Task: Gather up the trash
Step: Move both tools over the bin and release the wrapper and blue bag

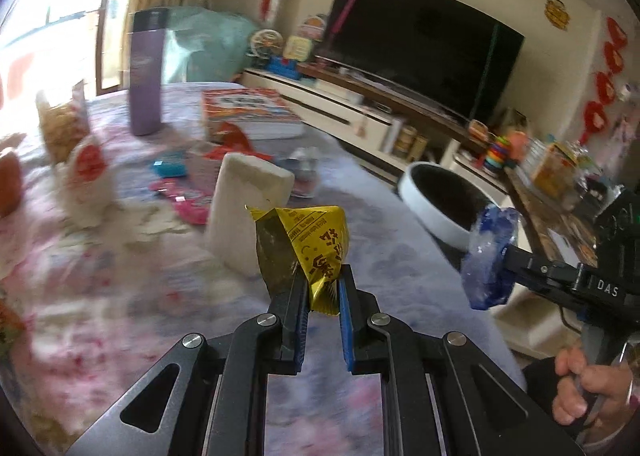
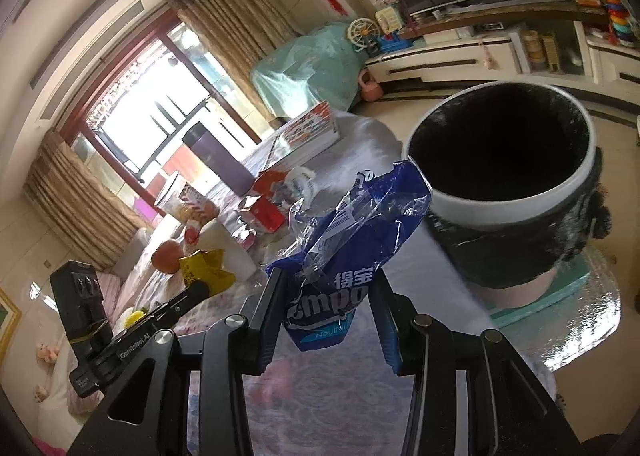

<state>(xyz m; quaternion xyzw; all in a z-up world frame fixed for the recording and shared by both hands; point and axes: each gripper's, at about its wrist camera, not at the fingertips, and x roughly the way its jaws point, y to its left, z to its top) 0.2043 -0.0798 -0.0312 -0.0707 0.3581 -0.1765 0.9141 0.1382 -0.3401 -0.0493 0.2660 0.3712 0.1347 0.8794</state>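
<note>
My left gripper (image 1: 322,280) is shut on a crumpled yellow wrapper (image 1: 308,244) and holds it above the table. My right gripper (image 2: 326,284) is shut on a blue and clear tissue pack wrapper (image 2: 352,232), held close to the rim of the trash bin (image 2: 500,199), a white-rimmed bin with a black liner standing beside the table. In the left wrist view the right gripper (image 1: 496,260) with the blue wrapper (image 1: 490,260) is at the right, near the bin (image 1: 432,211). The yellow wrapper (image 2: 206,272) also shows in the right wrist view.
The table (image 1: 120,296) has a flowered cloth and carries a white tissue pack (image 1: 248,207), a purple bottle (image 1: 146,71), a book (image 1: 248,115), snack bags (image 1: 86,175), pink and red wrappers (image 1: 188,203). A TV (image 1: 420,43) stands on a low cabinet (image 1: 340,111) behind.
</note>
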